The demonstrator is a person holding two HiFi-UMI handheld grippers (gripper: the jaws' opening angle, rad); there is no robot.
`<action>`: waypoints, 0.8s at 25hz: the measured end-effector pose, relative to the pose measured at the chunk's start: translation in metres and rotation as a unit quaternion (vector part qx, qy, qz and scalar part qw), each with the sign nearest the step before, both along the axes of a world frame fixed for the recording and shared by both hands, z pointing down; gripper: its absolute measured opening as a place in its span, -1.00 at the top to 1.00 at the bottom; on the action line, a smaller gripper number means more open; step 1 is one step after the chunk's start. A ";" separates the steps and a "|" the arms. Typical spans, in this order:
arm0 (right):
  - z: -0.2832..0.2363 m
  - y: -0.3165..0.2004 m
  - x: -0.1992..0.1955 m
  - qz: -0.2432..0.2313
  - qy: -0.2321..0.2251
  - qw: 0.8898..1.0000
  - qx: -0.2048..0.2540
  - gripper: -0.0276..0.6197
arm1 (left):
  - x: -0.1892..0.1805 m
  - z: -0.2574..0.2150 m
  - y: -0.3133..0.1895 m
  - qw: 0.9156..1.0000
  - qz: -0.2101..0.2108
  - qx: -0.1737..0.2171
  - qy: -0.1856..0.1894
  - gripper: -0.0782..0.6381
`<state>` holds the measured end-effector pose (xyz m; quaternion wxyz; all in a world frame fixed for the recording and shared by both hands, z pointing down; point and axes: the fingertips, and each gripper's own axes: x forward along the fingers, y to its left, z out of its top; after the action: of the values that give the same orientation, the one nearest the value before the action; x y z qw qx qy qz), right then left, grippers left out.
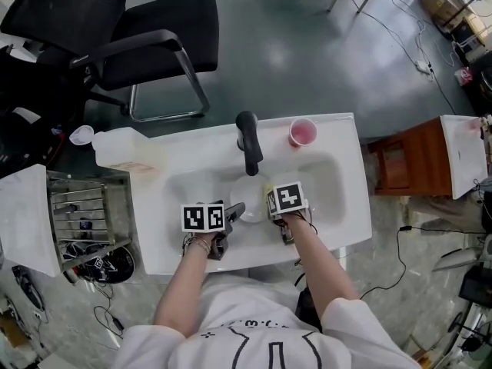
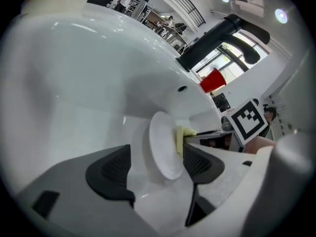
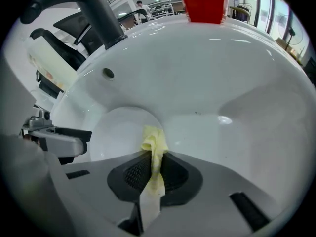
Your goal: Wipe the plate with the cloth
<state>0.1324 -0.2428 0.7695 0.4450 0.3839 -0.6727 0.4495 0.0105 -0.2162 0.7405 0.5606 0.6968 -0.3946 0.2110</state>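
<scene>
your right gripper (image 3: 157,174) is clamped tight on the yellow cloth (image 3: 154,149). the cloth's free tuft pokes past the tips at the lower middle of that view and rests on the white plate (image 3: 118,130) just beyond. your left gripper (image 2: 155,168) stands wide apart with nothing pinched. the plate shows edge-on between its jaws, closer to the right-hand one, with a clear gap on the other side. so the plate lies straight ahead of both grippers, its face turned to the cloth and its rim to the left gripper. in the head view both forearms reach in from the bottom of the frame and tip steeply down, with the plate between the grippers in the sink (image 1: 330,183). the cloth hand is the one touching the plate, so the wipe looks like its job, with the left likely steadying the rim. farther up the frame stand the black faucet (image 1: 247,141) and a red cup (image 1: 302,132).
</scene>
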 end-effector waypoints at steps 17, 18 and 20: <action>-0.003 0.005 0.003 0.057 -0.024 0.998 0.007 0.76 | -0.002 0.011 -0.007 0.989 -0.108 -0.045 0.092 0.67; -0.003 0.005 0.004 0.058 -0.023 0.998 0.009 0.76 | -0.002 0.011 -0.007 0.989 -0.107 -0.043 0.089 0.69; -0.003 0.006 0.004 0.059 -0.020 0.998 0.011 0.76 | 0.000 0.007 -0.007 0.990 -0.101 -0.036 0.094 0.70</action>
<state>0.1366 -0.2372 0.7661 0.3999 0.4186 -0.6629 0.4747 0.0102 -0.2232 0.7479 0.6386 0.6494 -0.4002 0.1013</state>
